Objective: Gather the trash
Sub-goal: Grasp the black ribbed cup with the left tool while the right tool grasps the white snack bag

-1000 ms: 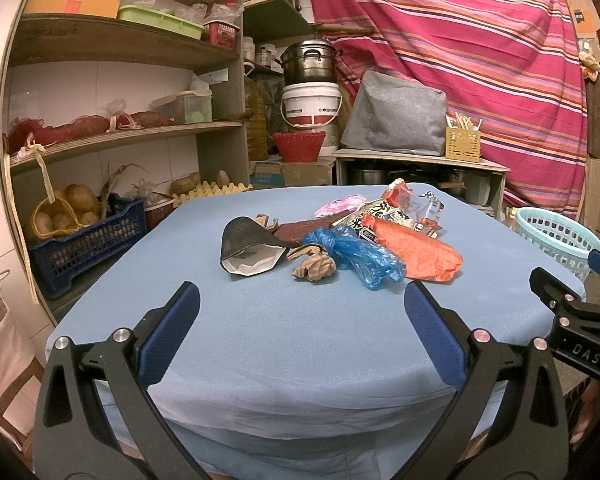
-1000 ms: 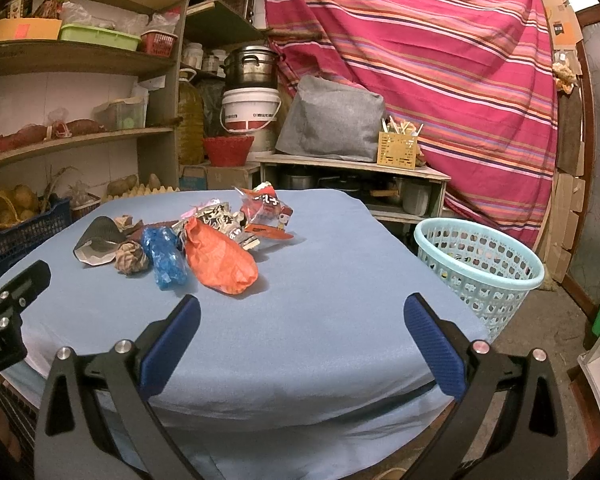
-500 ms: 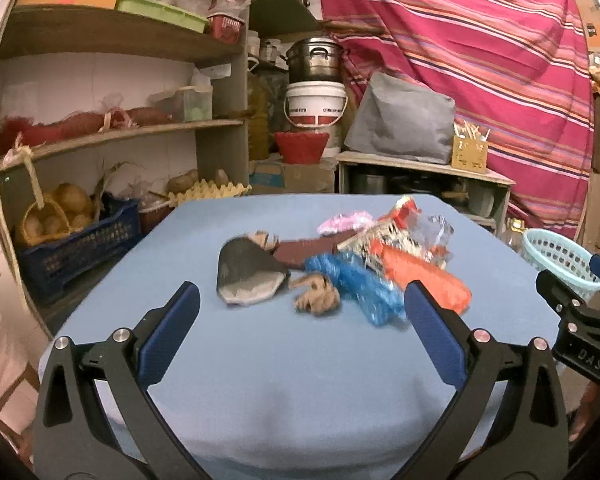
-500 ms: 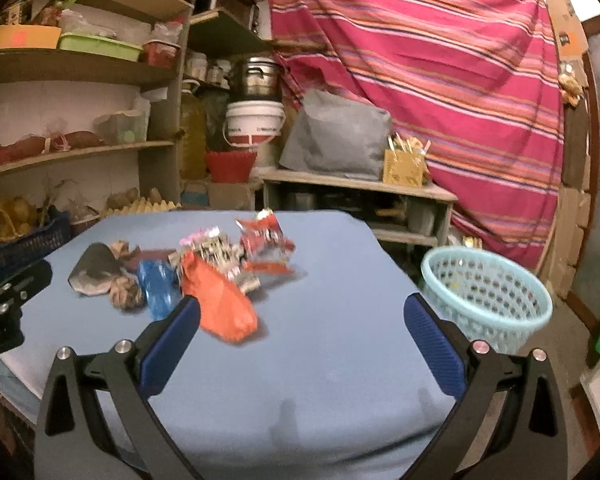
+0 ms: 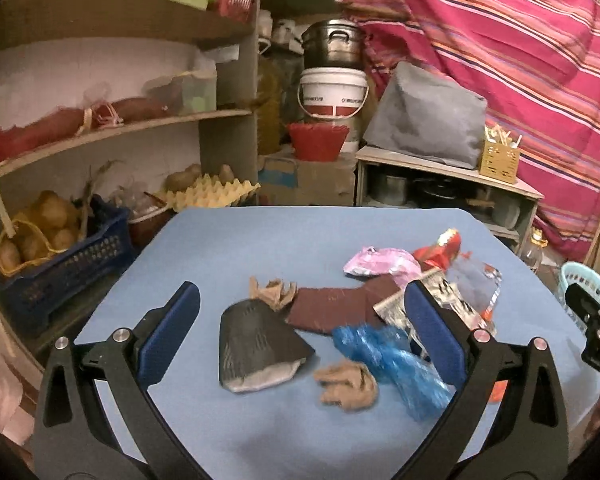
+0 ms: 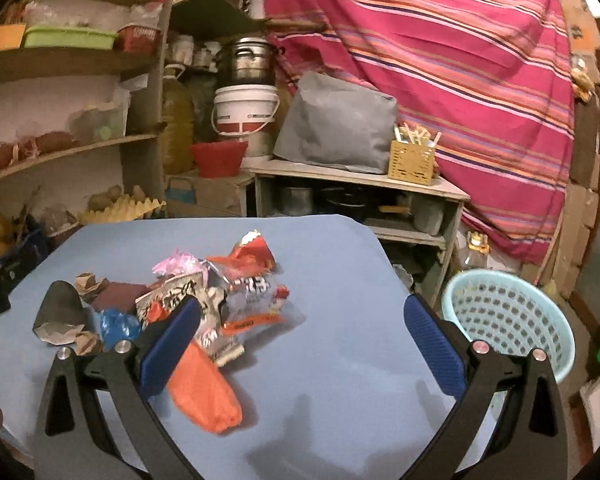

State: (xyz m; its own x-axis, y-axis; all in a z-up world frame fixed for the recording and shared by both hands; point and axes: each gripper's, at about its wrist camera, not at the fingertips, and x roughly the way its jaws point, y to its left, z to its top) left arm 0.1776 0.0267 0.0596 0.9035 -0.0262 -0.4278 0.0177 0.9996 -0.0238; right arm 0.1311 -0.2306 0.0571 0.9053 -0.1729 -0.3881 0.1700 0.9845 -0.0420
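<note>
Left gripper (image 5: 300, 332) and right gripper (image 6: 300, 338): jaws apart, holding nothing, above the blue bench (image 6: 340, 264). Trash pile (image 6: 188, 300) lies on the bench; laundry basket (image 6: 508, 320) stands beside it.

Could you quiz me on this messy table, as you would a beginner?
1. True or false: the left gripper is open, its fingers holding nothing.
2. Which piece lies nearest the right gripper: A) crumpled orange plastic bag, B) pink foil wrapper, C) dark mesh-print pouch?
3. Fill in: the pale blue perforated plastic basket stands on the ____, beside the blue-covered table.

Key: 1 true; 2 A; 3 floor.
</note>
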